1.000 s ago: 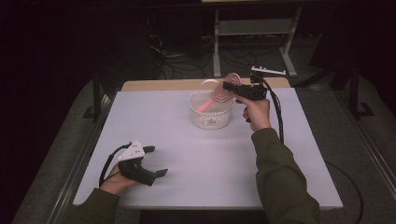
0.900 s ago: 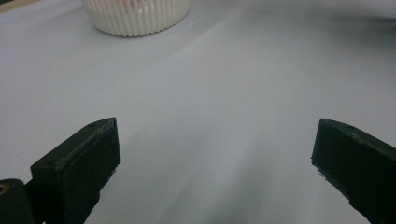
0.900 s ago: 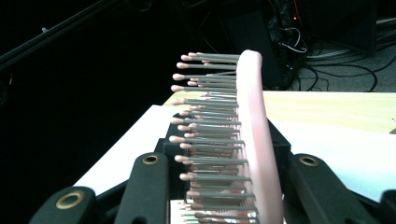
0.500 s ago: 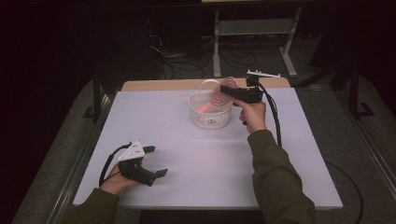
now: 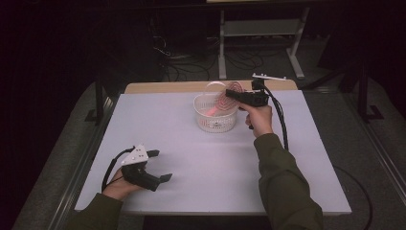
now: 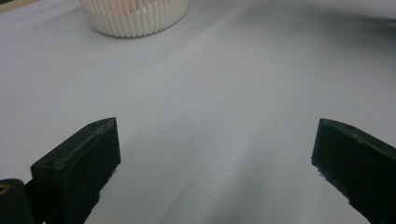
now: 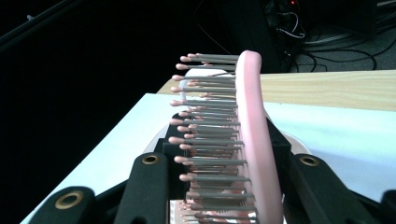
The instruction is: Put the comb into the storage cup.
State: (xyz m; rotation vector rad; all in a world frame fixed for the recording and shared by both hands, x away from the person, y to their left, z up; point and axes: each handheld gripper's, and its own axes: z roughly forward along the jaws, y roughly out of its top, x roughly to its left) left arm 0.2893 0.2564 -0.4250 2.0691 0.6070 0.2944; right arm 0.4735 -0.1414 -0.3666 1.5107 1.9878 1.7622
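A pink hairbrush (image 5: 225,98) with grey, pink-tipped bristles (image 7: 210,140) stands on edge just above a white slatted basket (image 5: 215,120) at the table's far middle. My right gripper (image 5: 233,94) is shut on the brush, its jaws on either side of the brush's body (image 7: 254,140). Something pink (image 5: 209,111) lies inside the basket. My left gripper (image 5: 160,165) rests on the table at the front left, open with nothing between its jaws (image 6: 210,154). It faces the basket (image 6: 135,18) across bare table.
The white tabletop (image 5: 191,158) has a wooden strip (image 5: 163,87) along its far edge. A white curved piece (image 5: 214,85) rises behind the basket. Behind the table are a dark floor, cables and a metal stand (image 5: 258,28). The right gripper's cable (image 5: 280,120) runs along the person's forearm.
My right gripper has shifted slightly left over the basket, and the brush in it has come up from lying in the basket to standing on edge. The left gripper has not moved.
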